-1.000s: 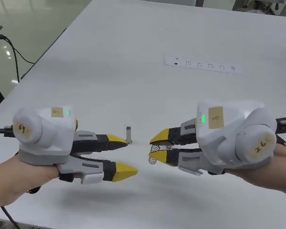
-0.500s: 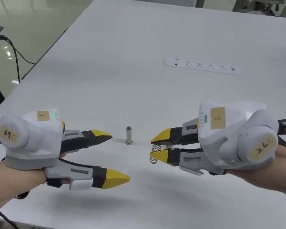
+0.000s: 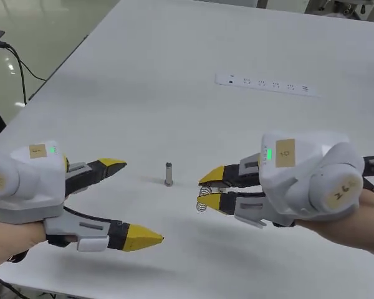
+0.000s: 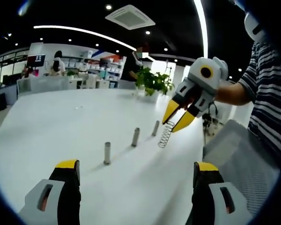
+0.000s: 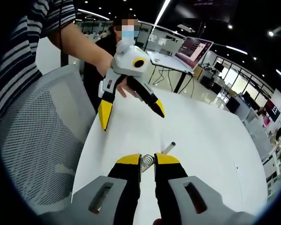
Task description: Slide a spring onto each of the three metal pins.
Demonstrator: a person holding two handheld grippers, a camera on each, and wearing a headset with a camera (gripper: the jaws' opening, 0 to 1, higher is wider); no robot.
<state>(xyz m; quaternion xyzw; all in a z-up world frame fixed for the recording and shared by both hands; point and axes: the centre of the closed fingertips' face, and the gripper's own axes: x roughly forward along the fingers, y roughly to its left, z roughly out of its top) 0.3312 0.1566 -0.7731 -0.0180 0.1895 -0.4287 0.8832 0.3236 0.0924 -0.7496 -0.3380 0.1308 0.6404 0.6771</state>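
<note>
While the right hand-held gripper (image 3: pixel 201 192) stays clenched on the spring (image 3: pixel 202 202) just right of the pin (image 3: pixel 168 174), the left hand-held gripper (image 3: pixel 140 200) has drawn back leftward from that pin. Its jaws are released, spread wider than a second ago. The spring hangs from the right jaw tips, apart from the pin; whether it touches the surface (image 3: pixel 174 93) is unclear. From the left gripper view, three pins (image 4: pixel 136 137) stand in a row, with the spring beside the farthest.
</note>
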